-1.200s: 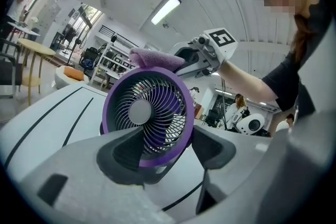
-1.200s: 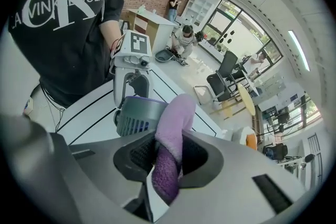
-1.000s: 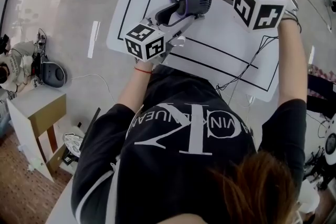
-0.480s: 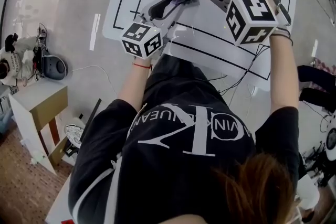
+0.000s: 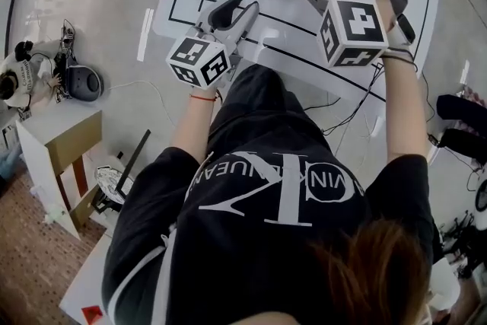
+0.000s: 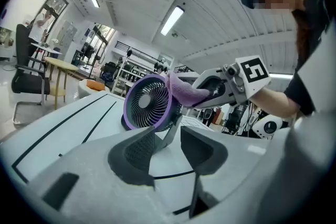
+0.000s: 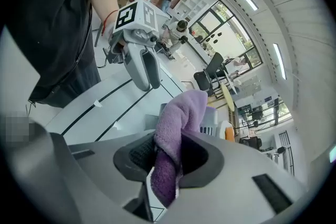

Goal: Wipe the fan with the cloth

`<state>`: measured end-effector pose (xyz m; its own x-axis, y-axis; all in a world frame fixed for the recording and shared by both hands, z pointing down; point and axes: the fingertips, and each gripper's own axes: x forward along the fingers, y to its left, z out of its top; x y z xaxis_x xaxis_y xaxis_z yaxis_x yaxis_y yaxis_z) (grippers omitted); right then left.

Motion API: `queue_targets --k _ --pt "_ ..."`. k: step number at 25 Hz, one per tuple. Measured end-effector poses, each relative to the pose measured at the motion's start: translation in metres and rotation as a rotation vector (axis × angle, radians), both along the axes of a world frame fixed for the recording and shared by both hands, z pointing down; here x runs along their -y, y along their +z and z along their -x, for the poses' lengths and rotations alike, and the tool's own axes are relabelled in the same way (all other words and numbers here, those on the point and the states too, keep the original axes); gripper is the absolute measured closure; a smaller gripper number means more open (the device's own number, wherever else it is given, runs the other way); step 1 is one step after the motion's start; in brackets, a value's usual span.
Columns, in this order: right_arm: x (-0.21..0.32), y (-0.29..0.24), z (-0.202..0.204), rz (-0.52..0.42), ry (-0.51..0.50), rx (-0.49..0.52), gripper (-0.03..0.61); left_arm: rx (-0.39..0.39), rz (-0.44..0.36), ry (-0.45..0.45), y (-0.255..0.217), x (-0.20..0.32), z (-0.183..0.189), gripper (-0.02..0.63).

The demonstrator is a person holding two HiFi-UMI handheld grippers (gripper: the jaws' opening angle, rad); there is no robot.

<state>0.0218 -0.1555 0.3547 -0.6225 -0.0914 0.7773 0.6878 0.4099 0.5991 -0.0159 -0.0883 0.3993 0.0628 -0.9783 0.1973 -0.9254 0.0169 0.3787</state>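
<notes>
The fan (image 6: 146,103) stands upright on the white table (image 6: 63,123). The right gripper (image 7: 168,156) is clamped on the purple cloth (image 7: 177,131) and lays it over the fan's upper rim, apparently in contact, though the exact point of touch is not clear. The left gripper (image 6: 167,138) sits just short of the fan's stand. Its jaws have just been closing but are apart, with nothing between them.
</notes>
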Motion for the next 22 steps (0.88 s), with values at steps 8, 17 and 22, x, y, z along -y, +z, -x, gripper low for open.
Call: queue_targets --k 8,17,22 --pt "-0.02 0.031 -0.016 -0.052 0.045 0.023 0.48 0.006 0.007 0.005 0.003 -0.028 -0.021 0.457" --pt "-0.018 0.022 -0.019 0.042 0.158 0.123 0.477 0.067 0.013 -0.012 -0.008 -0.051 -0.022 0.456" --pt "-0.029 0.0 -0.026 0.232 0.299 0.242 0.476 0.128 0.029 -0.011 -0.021 -0.057 -0.003 0.456"
